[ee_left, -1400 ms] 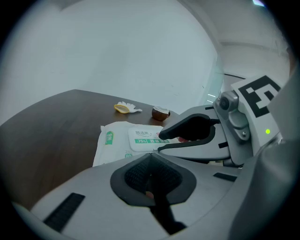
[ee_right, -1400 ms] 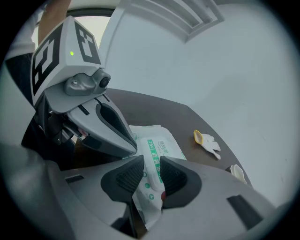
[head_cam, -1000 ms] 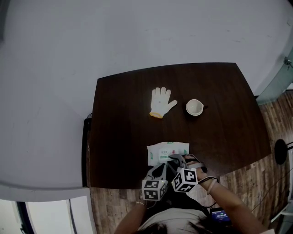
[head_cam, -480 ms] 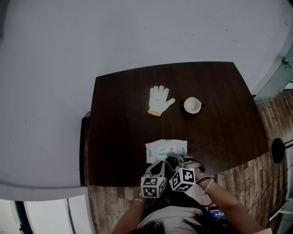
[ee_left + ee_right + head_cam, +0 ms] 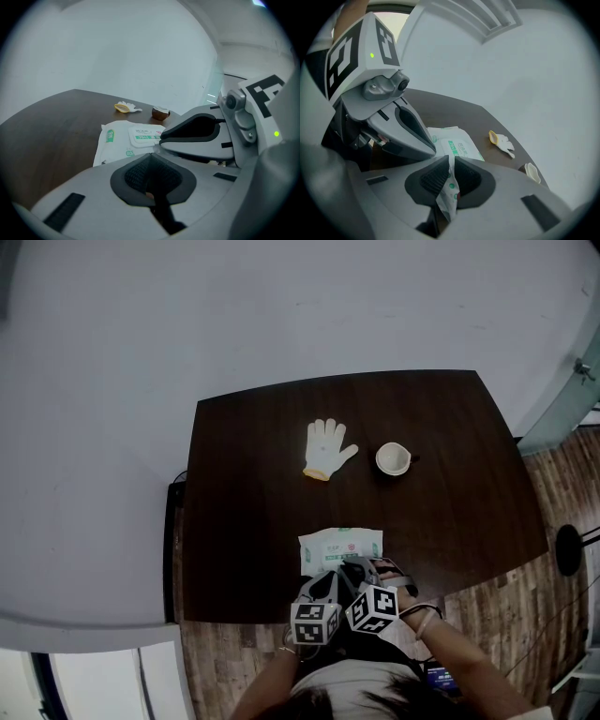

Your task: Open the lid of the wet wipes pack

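The white wet wipes pack lies flat near the front edge of the dark table, its label lid down. My right gripper is at the pack's near right edge. In the right gripper view its jaws are shut on a pulled-up fold of the pack's film. My left gripper sits just left of it at the pack's near edge. Its pads meet, and I see nothing of the pack between them.
A white glove with a yellow cuff and a small white cup lie further back on the table. The table's front edge runs right under both grippers, with wooden floor beyond it.
Both grippers stay at the pack's near edge; only the view shifts slightly.
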A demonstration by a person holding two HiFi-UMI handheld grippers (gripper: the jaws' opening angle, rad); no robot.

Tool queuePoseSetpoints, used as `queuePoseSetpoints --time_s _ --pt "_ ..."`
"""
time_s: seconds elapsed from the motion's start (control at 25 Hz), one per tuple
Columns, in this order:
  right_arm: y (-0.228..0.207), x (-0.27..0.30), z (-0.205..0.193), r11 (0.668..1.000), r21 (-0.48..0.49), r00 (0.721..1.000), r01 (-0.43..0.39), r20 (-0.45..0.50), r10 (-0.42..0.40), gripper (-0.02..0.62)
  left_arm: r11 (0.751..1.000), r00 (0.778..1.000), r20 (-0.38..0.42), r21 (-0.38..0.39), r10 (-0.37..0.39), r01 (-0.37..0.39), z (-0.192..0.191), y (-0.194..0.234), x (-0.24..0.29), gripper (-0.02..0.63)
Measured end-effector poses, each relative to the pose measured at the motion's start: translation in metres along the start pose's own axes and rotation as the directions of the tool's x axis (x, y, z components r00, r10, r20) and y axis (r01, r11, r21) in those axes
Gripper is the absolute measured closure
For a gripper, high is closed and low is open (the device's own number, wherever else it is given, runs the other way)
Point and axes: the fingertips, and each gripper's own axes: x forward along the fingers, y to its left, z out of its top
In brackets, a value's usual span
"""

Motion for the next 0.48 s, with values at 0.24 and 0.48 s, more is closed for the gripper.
queuePoseSetpoints --time_s 0.24,0.48 --pt "-0.0016 -0.0020 0.0016 1.000 0.021 1.000 0.010 0.004 -0.010 0.549 1.000 1.000 -0.003 -0.007 -0.002 0.002 0.0002 -0.0002 -0.0005 0.592" --pt "-0.0062 -0.0074 0.0076 0.998 0.029 0.998 0.052 0.030 -0.052 0.552 1.000 1.000 -0.004 -0.003 0.003 -0.003 -0.0004 -0.0005 -0.0025 0.592"
